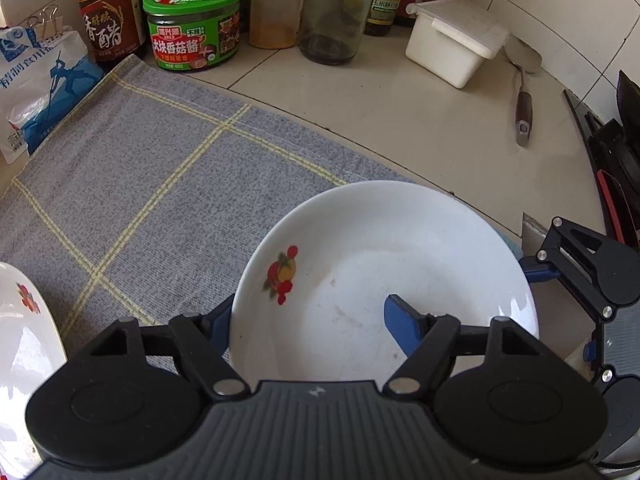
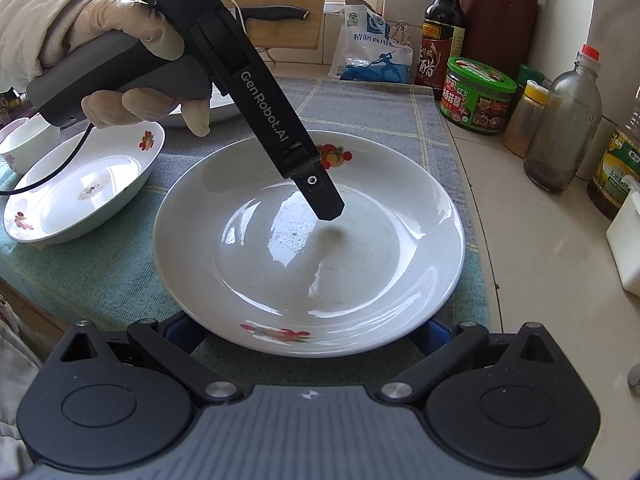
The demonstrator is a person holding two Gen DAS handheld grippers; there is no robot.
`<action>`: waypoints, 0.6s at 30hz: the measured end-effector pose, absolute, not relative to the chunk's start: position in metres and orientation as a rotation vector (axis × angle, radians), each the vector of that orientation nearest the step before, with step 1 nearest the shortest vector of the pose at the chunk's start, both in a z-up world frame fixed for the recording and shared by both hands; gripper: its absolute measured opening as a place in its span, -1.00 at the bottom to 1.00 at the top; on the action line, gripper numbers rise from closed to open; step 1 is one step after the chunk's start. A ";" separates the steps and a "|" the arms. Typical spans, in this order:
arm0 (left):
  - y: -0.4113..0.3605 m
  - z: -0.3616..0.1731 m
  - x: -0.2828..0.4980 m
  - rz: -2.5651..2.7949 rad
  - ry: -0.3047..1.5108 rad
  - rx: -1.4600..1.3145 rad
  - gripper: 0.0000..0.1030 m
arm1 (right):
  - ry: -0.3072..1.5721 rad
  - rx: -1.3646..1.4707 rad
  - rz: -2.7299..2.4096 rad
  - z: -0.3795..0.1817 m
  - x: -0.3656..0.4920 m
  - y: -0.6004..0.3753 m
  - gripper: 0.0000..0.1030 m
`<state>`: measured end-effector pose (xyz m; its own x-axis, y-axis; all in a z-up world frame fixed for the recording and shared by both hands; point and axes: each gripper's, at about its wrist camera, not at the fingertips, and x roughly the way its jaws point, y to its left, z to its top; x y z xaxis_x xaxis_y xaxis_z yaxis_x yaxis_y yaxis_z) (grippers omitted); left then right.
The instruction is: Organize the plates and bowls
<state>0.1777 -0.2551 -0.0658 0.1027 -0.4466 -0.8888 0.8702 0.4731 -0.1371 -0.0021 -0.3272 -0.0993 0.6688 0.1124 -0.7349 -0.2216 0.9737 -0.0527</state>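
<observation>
Two claws work one plate point(image 2: 308, 240): our left claw point(image 1: 308, 320) clamps its rim for lifting, while our right claw point(image 2: 308, 338) straddles the near edge, jaws apart, steadying it.

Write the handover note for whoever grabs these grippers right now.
Left gripper: jaws straddle the large plate at the rim by its fruit print, one finger inside, one outside; grip unconfirmed.
Right gripper: open, fingers low at the plate's near rim.
The plate sits on the grey cloth. A shallow dish and a small bowl lie to its side.
Done: nothing visibly stacked.
Left: lift the plate, then stack the plates and bowls.
</observation>
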 end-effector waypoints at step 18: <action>-0.272 -0.045 0.237 -0.953 0.985 0.403 0.46 | 0.761 -0.222 0.223 -0.089 0.060 -0.351 1.00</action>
<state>0.2371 -0.2717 -0.0448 0.2100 -0.4934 -0.8441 0.8271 0.5500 -0.1157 0.0597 -0.3512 -0.0890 0.7029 0.1184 -0.7014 -0.2780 0.9533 -0.1178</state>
